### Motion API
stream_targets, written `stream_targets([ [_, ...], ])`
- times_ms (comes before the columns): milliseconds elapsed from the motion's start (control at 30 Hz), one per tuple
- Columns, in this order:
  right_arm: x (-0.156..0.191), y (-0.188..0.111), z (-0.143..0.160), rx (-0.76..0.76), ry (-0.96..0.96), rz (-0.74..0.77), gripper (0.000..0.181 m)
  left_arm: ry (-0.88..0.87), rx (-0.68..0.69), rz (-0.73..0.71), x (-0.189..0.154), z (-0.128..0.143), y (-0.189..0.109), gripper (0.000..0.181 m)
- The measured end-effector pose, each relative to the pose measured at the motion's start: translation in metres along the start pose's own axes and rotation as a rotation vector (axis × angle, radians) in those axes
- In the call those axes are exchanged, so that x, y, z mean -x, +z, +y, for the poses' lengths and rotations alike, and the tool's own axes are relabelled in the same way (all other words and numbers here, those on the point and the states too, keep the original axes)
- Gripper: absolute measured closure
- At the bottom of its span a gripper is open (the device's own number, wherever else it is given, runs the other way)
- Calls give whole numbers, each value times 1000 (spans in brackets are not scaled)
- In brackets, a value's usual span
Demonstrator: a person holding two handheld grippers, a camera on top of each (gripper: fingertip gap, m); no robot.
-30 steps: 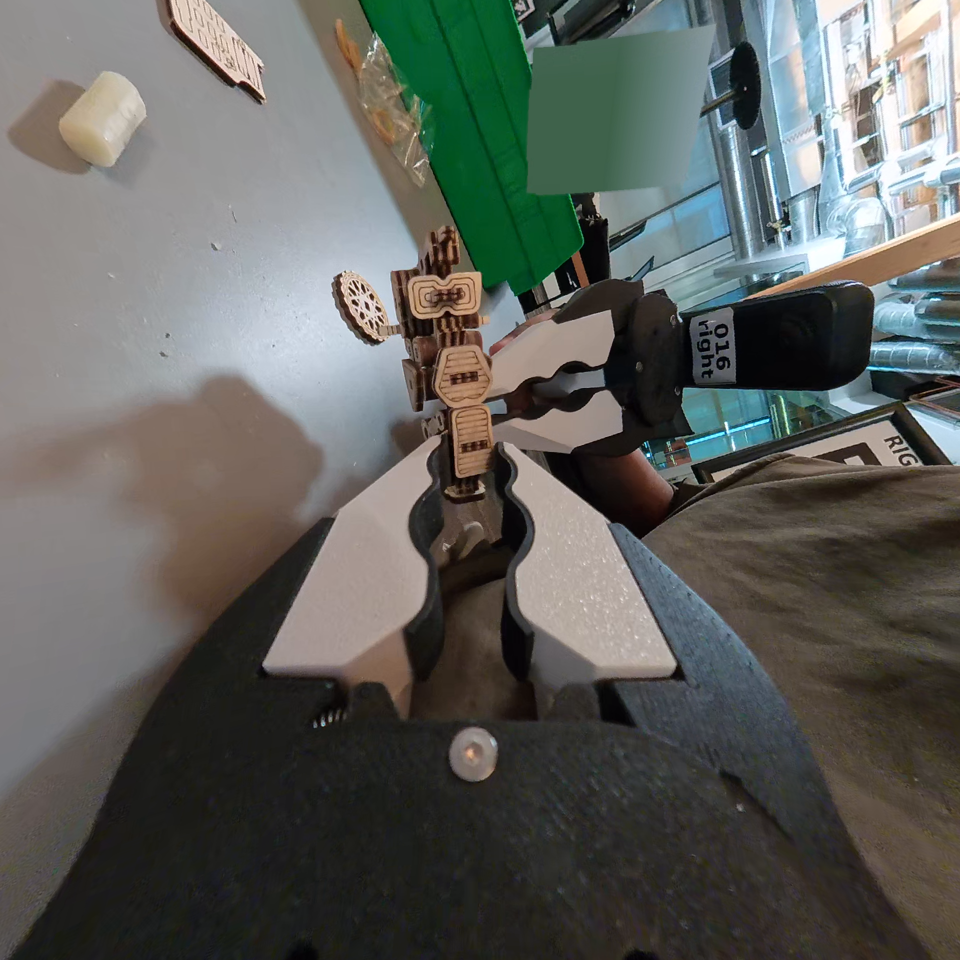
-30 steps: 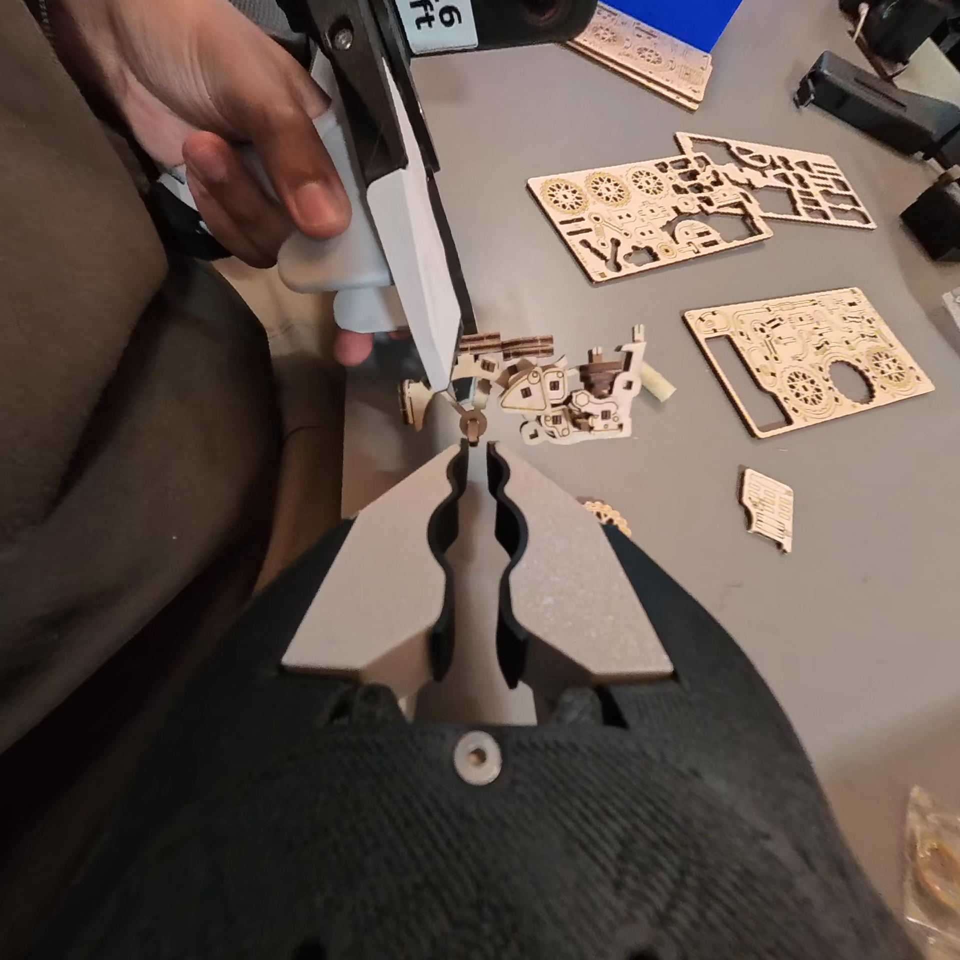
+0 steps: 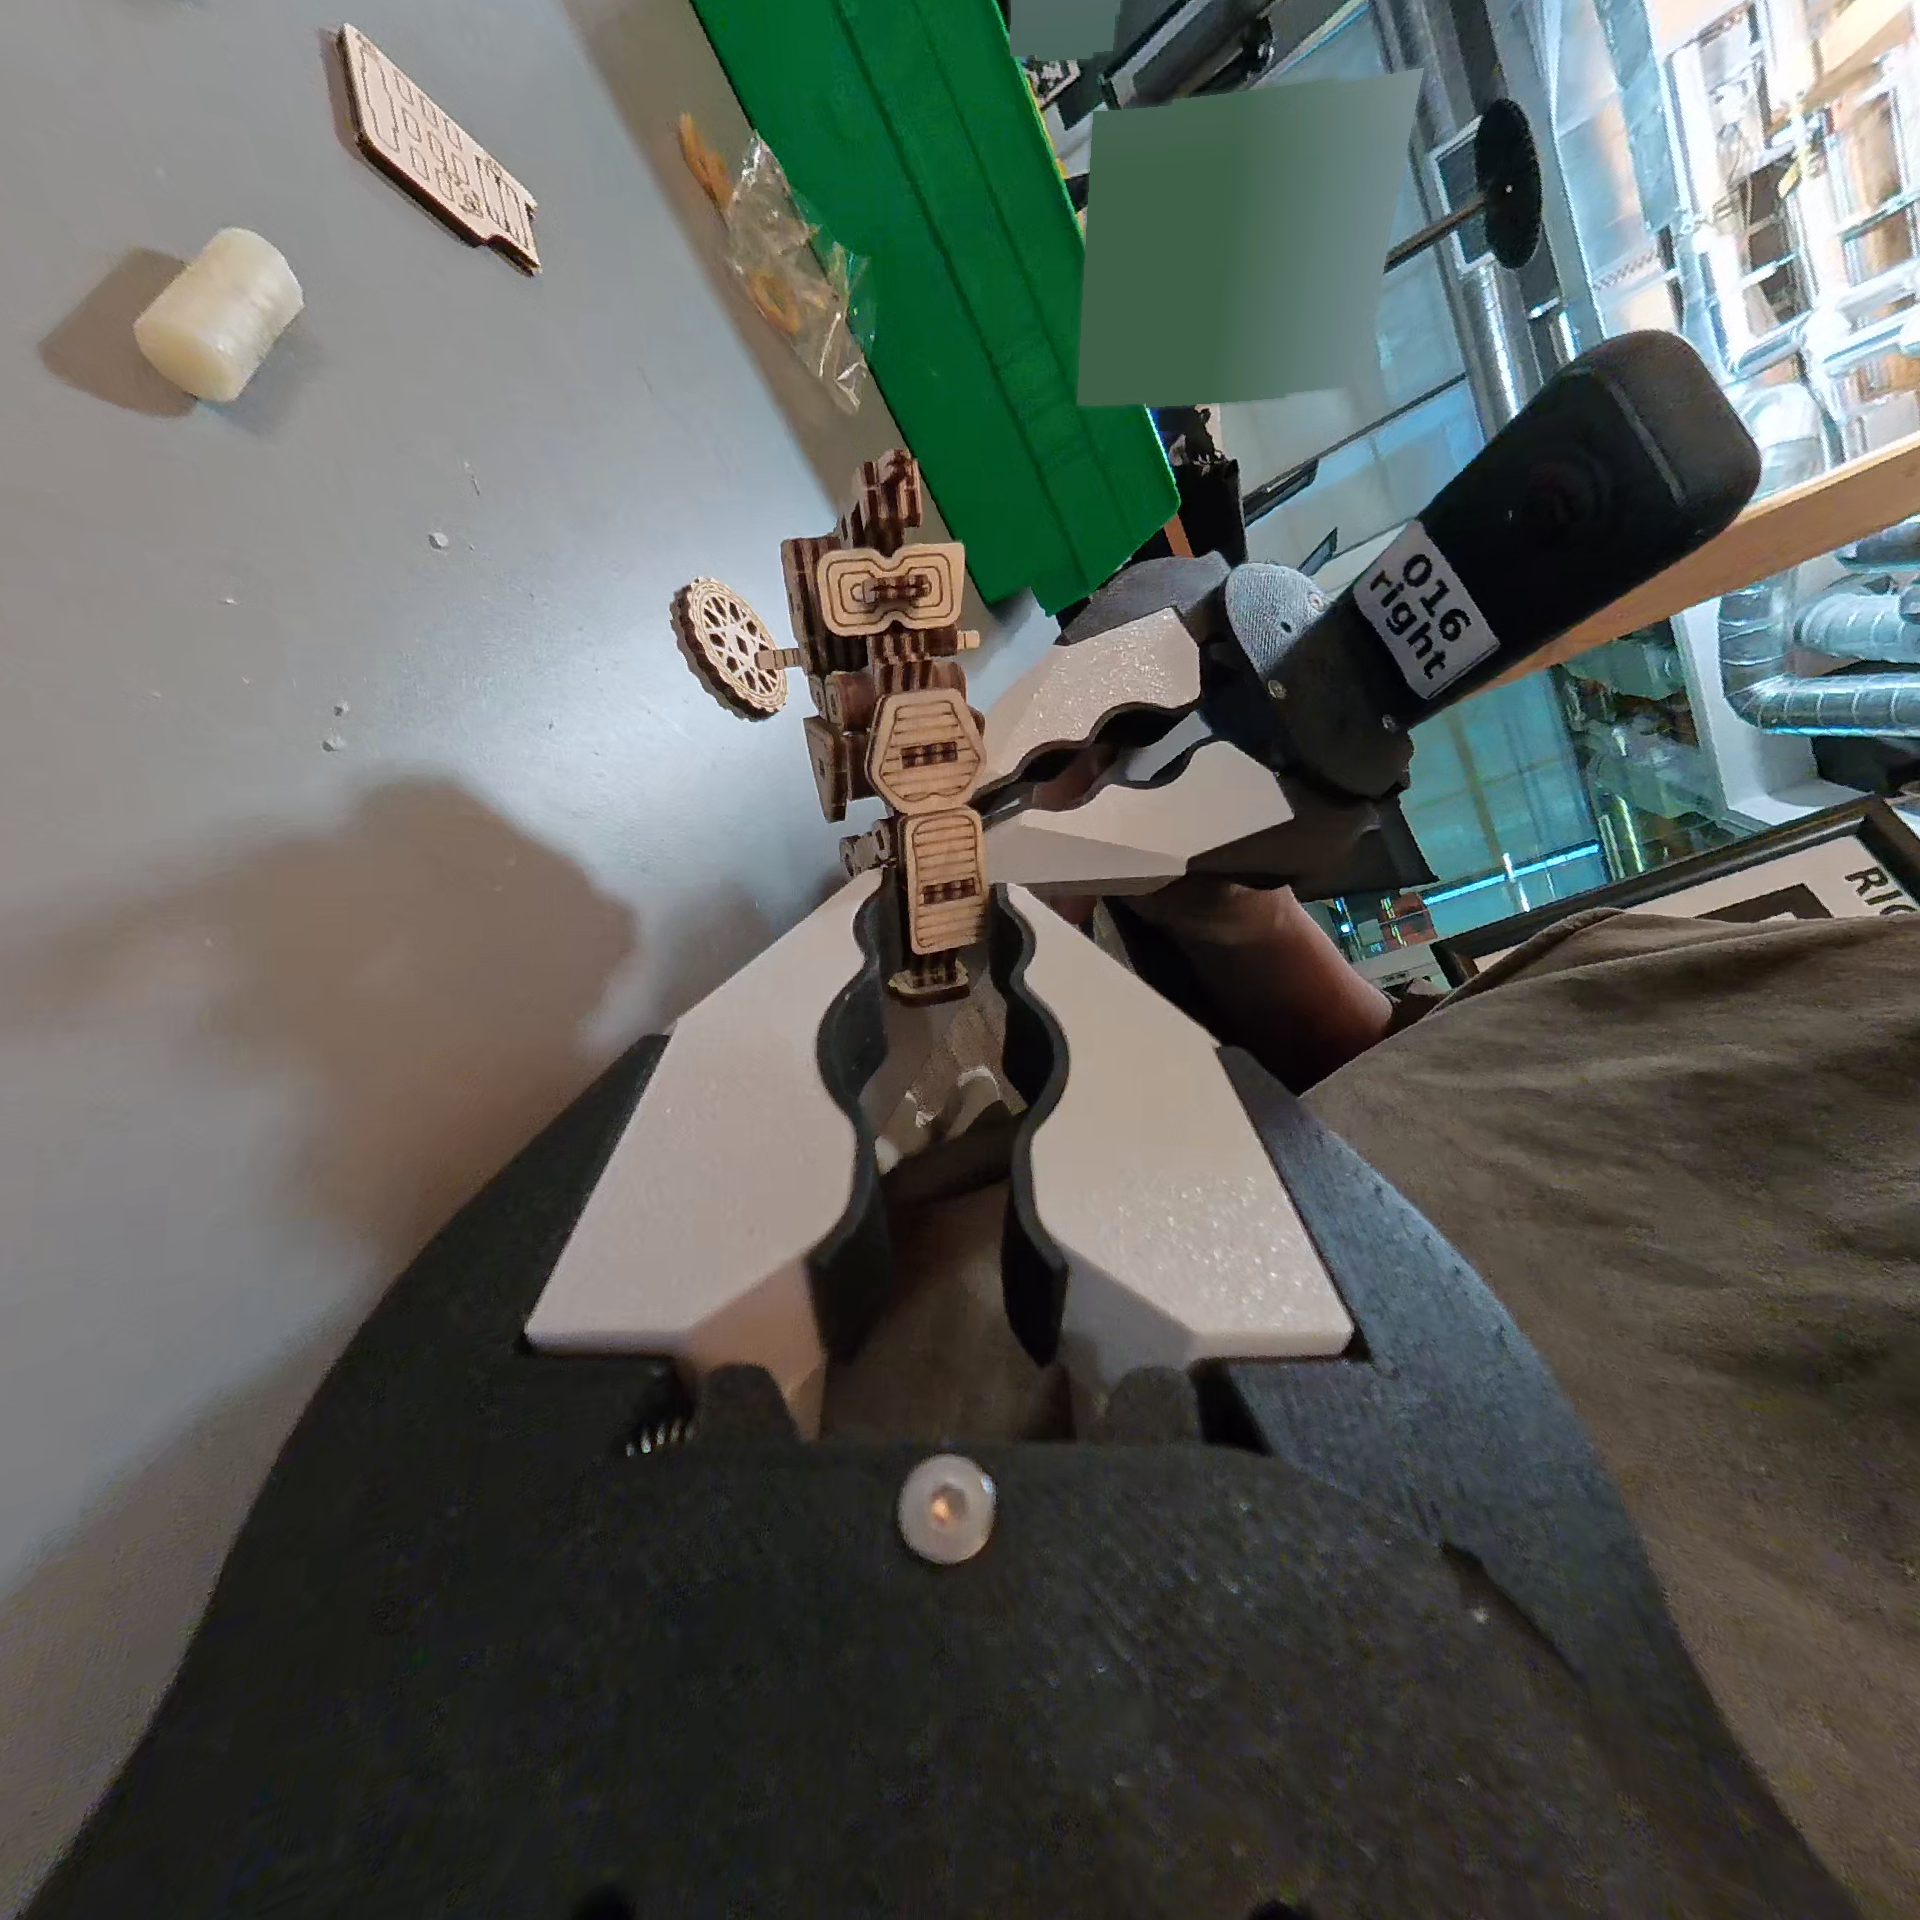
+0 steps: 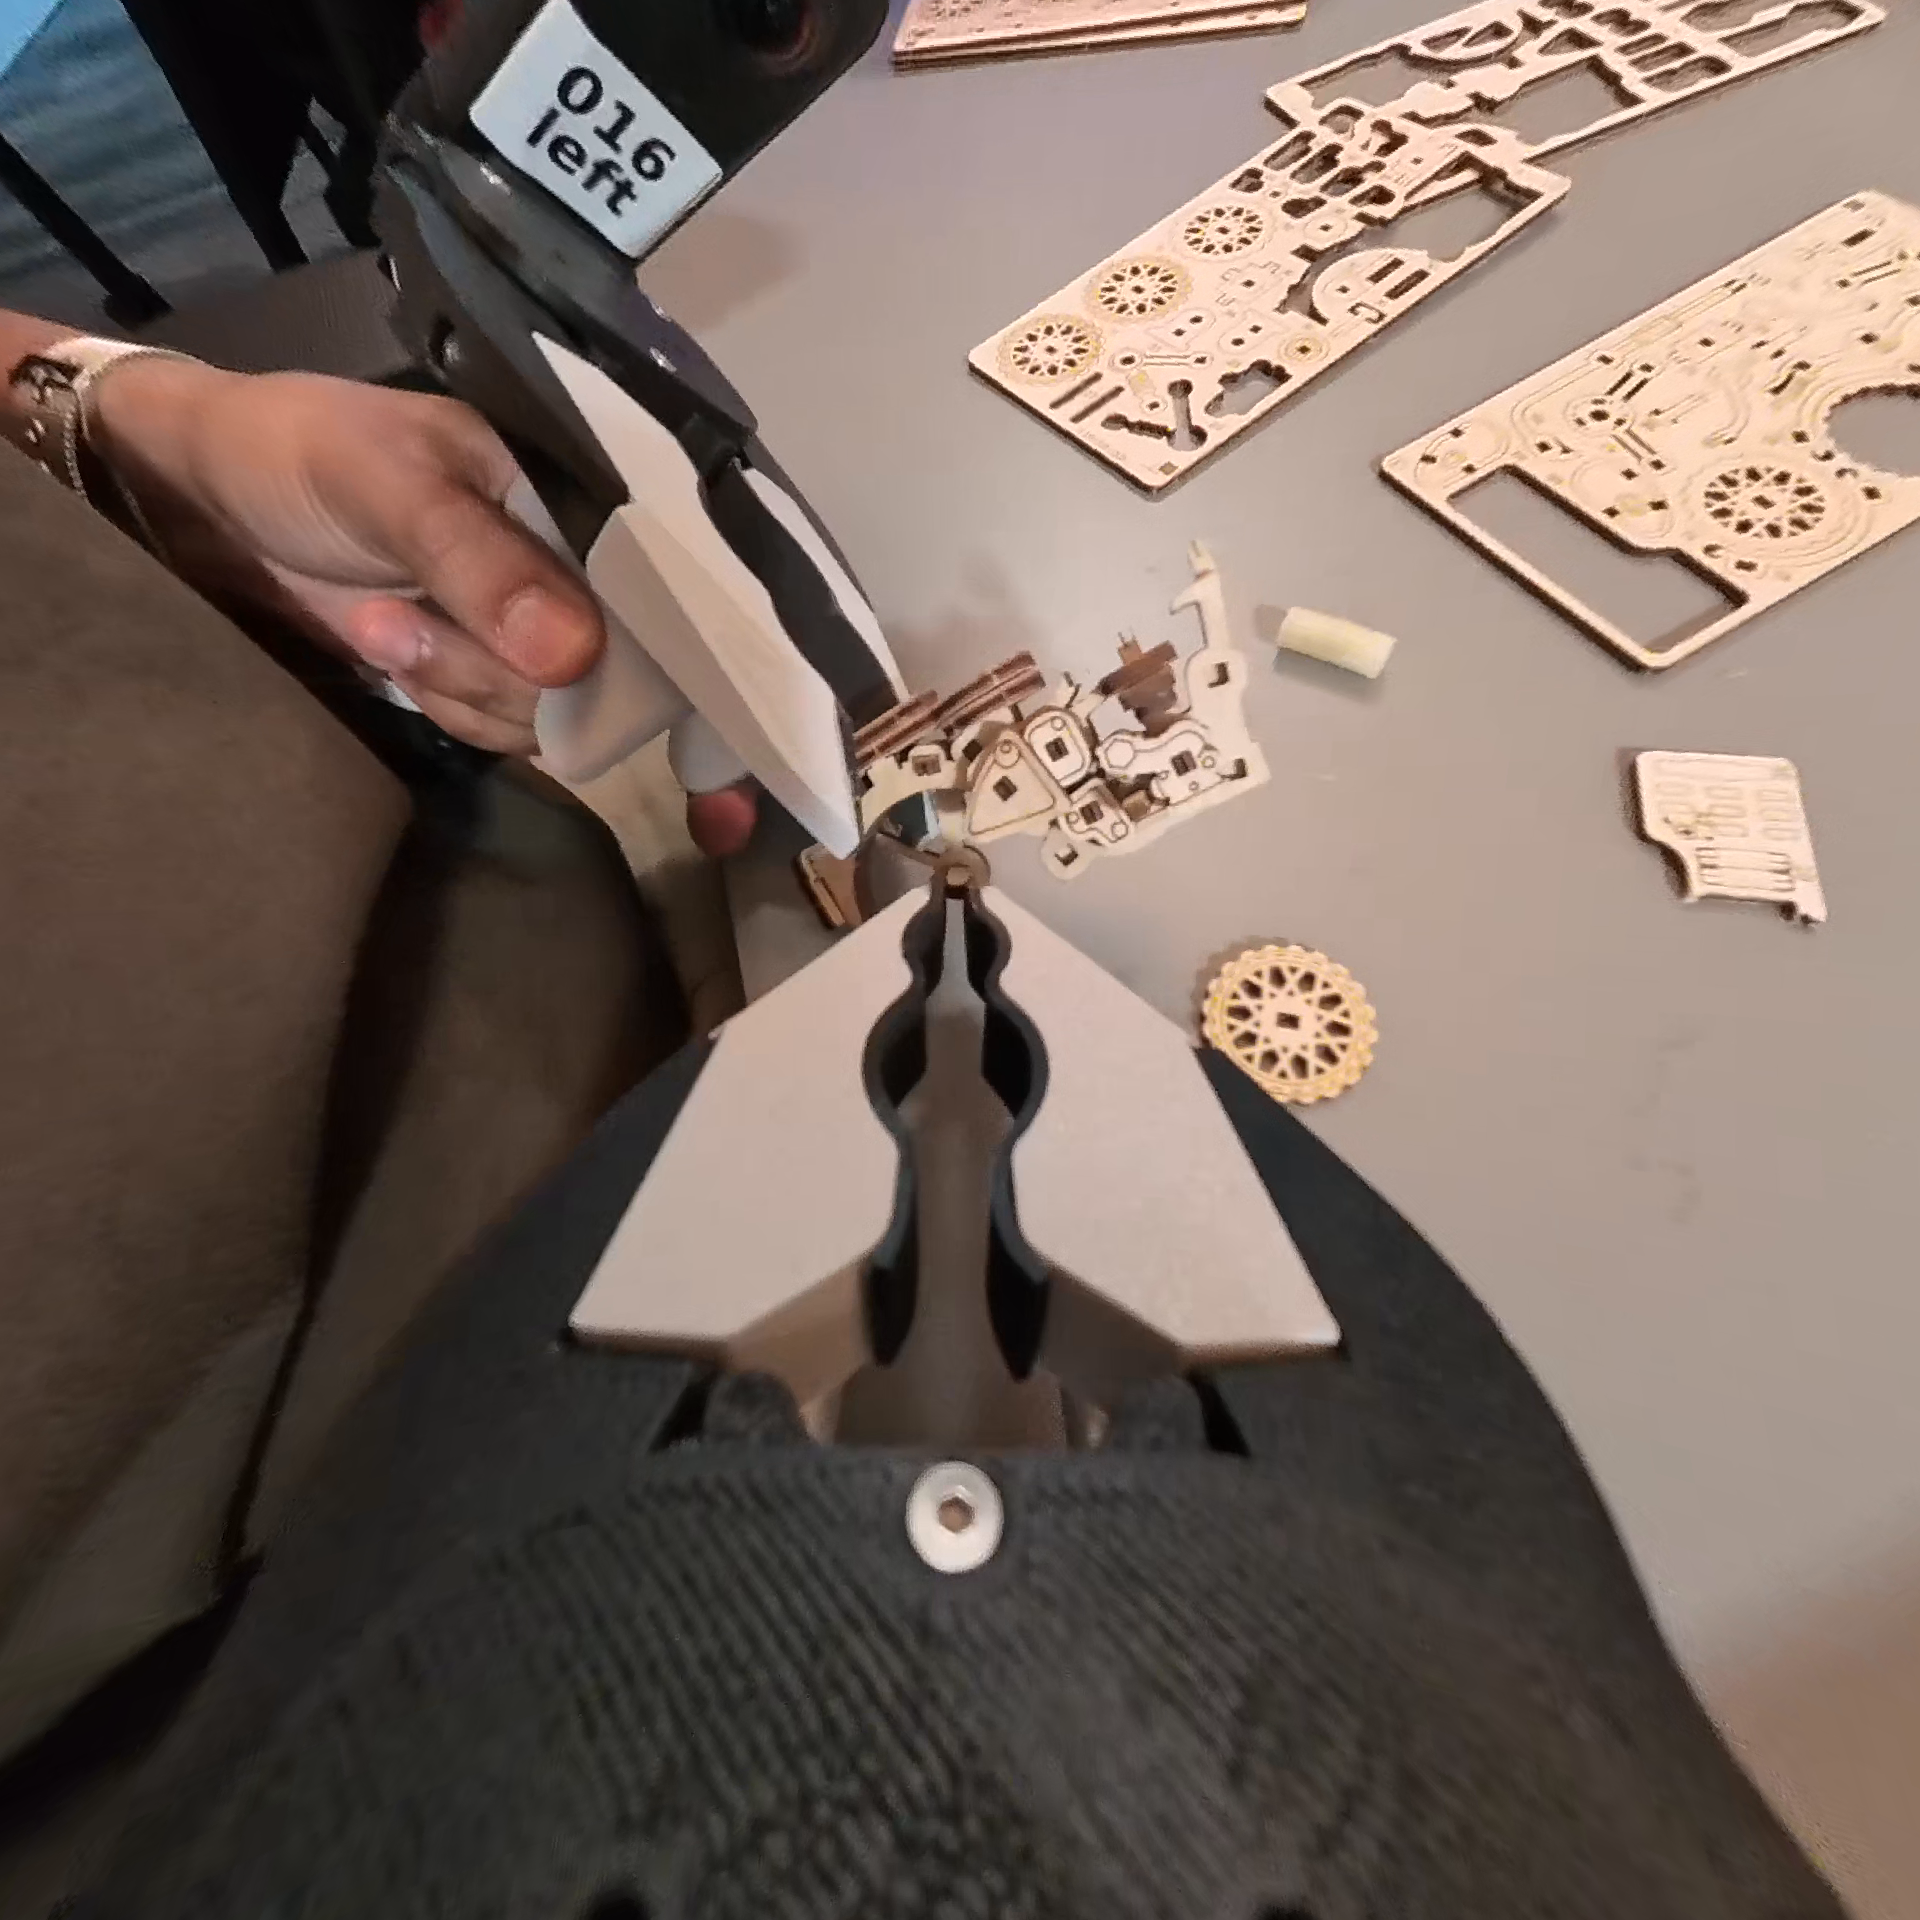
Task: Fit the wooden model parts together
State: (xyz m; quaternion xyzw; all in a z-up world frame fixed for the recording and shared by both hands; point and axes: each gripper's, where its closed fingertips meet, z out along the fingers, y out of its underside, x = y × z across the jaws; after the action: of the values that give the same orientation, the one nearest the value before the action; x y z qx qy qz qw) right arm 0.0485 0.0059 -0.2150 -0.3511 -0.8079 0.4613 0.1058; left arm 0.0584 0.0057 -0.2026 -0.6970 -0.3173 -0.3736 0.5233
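A small cream cylinder (image 3: 218,313) lies on the grey bench (image 3: 312,623) at ten o'clock in the left wrist view; the right wrist view shows it (image 4: 1333,642) at two o'clock. A crumpled clear plastic bag (image 3: 790,260) sits at twelve o'clock, touching a green board (image 3: 987,291) that leans just beside it. Olive-brown cloth (image 3: 1610,1247) fills the four o'clock side.

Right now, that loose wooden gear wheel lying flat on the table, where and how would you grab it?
Probably by its toothed rim, from straight above. The gear wheel lies flat on the grey table, so only its thin edge offers opposing faces; set the fingers across its width. The space around it looks clear, though both the left gripper and right gripper are occupied.
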Motion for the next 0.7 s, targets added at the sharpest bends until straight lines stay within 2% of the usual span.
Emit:
stream_targets([
  [467,-1,-2,1,3,-71,29,169,-12,-12,-10,2,-2,-1,168],
  [700,1,-5,-1,8,-249,79,175,14,7,-26,3,1,1,168],
])
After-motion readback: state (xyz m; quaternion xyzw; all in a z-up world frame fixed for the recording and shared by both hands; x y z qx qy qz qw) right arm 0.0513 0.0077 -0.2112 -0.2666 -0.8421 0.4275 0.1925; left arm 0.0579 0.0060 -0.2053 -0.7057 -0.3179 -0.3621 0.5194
